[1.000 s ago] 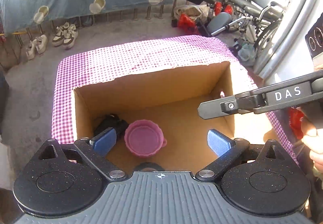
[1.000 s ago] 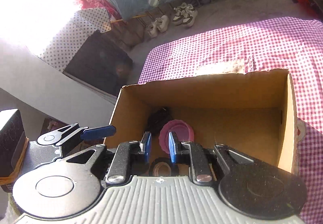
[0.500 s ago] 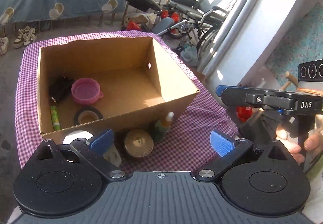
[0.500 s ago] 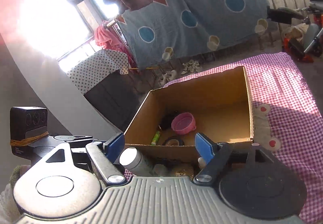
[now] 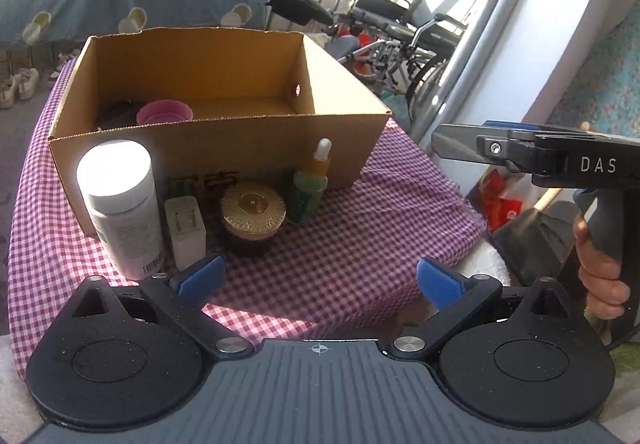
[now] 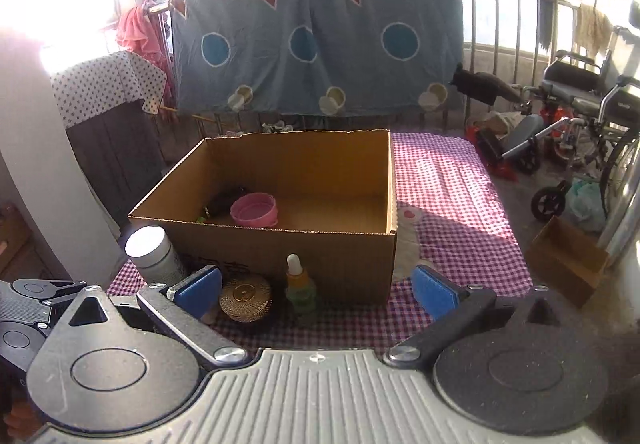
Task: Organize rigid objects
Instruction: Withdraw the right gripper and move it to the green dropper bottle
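A cardboard box (image 5: 224,159) (image 6: 320,252) stands on the purple checked cloth (image 5: 360,228). Inside it are a pink bowl (image 5: 165,113) (image 6: 254,209) and a dark object. In front of the box stand a white bottle (image 5: 120,203) (image 6: 154,250), a white plug adapter (image 5: 185,228), a round gold tin (image 5: 253,209) (image 6: 245,298) and a green dropper bottle (image 5: 311,183) (image 6: 299,286). My left gripper (image 5: 318,278) is open and empty, low before these items. My right gripper (image 6: 316,286) is open and empty, just before the tin and dropper bottle.
A wheelchair (image 6: 580,115) and a small cardboard box (image 6: 566,260) stand on the floor to the right. A blue patterned cloth (image 6: 320,43) hangs on the railing behind. A dark cabinet with a dotted cover (image 6: 108,123) is at left.
Both grippers have pulled back out of the box and dropped low in front of it. The right gripper went from shut to open. The items before the box came into view.
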Demonstrator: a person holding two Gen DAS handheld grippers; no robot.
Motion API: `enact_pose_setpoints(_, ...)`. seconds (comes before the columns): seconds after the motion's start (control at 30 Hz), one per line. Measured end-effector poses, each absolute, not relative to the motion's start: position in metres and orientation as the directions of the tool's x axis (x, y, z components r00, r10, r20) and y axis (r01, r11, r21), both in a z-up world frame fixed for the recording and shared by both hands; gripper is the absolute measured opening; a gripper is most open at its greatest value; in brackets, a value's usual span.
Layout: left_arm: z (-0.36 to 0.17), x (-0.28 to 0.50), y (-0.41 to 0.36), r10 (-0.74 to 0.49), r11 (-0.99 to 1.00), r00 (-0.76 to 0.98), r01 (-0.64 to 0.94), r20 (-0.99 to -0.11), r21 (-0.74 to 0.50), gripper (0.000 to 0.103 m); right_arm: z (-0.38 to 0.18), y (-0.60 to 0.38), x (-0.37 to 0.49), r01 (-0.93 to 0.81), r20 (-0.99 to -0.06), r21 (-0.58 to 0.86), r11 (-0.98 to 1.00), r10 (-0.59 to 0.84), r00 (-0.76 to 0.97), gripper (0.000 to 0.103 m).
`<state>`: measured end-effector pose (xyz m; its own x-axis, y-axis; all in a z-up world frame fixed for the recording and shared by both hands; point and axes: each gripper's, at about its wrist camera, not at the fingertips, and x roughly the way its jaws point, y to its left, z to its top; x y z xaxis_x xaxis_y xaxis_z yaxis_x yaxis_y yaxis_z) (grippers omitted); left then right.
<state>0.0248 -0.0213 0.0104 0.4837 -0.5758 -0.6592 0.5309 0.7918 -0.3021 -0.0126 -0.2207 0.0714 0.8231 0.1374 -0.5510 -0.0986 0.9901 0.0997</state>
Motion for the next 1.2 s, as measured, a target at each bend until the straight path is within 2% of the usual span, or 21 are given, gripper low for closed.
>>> enact_pose_setpoints(0.17,0.000,0.024,-0.022,-0.581,0.795,0.486,0.509,-0.653,-0.330,0.103,0.064,-0.223,-0.015,-0.068,-0.515,0.041,0.997,0.079,0.853,0.103)
enact_pose_setpoints(0.27,-0.003,0.017,-0.017,-0.624,0.774,0.537,0.524,-0.568,-0.355,0.103,0.055,-0.231,-0.015,-0.076,-0.506,0.074,0.994,0.104,0.856,0.103)
enact_pose_setpoints(0.33,-0.003,0.015,-0.018,-0.626,0.778,0.586,0.521,-0.515,-0.352,0.103,0.048,-0.240,-0.016,-0.130,-0.486,0.132,0.983,0.179,0.855,0.103)
enact_pose_setpoints(0.43,-0.001,0.015,-0.031,-0.583,0.809,0.641,0.519,-0.499,-0.277,0.103,0.038,-0.255,-0.016,-0.181,-0.449,0.255,0.950,0.282,0.848,0.103)
enact_pose_setpoints(0.6,-0.006,0.016,-0.059,-0.504,0.838,0.705,0.539,-0.498,-0.084,0.103,0.028,-0.275,-0.008,-0.200,-0.408,0.396,0.896,0.367,0.836,0.103)
enact_pose_setpoints(0.73,-0.013,0.023,-0.071,-0.513,0.826,0.688,0.558,-0.512,-0.078,0.103,0.020,-0.278,0.006,-0.229,-0.396,0.442,0.867,0.418,0.818,0.102)
enact_pose_setpoints(0.9,-0.020,0.034,-0.080,-0.514,0.816,0.656,0.573,-0.553,-0.079,0.102,0.010,-0.271,0.027,-0.247,-0.420,0.445,0.861,0.445,0.791,0.088)
enact_pose_setpoints(1.03,-0.025,0.039,-0.087,-0.504,0.810,0.641,0.584,-0.579,-0.060,0.101,0.006,-0.262,0.042,-0.263,-0.457,0.405,0.876,0.443,0.771,0.071)
enact_pose_setpoints(1.13,-0.026,0.039,-0.096,-0.465,0.817,0.676,0.576,-0.572,0.017,0.094,0.004,-0.257,0.050,-0.277,-0.480,0.383,0.881,0.446,0.755,0.062)
enact_pose_setpoints(1.2,-0.027,0.038,-0.104,-0.432,0.816,0.707,0.570,-0.559,0.090,0.090,0.003,-0.253,0.055,-0.286,-0.489,0.374,0.882,0.449,0.747,0.059)
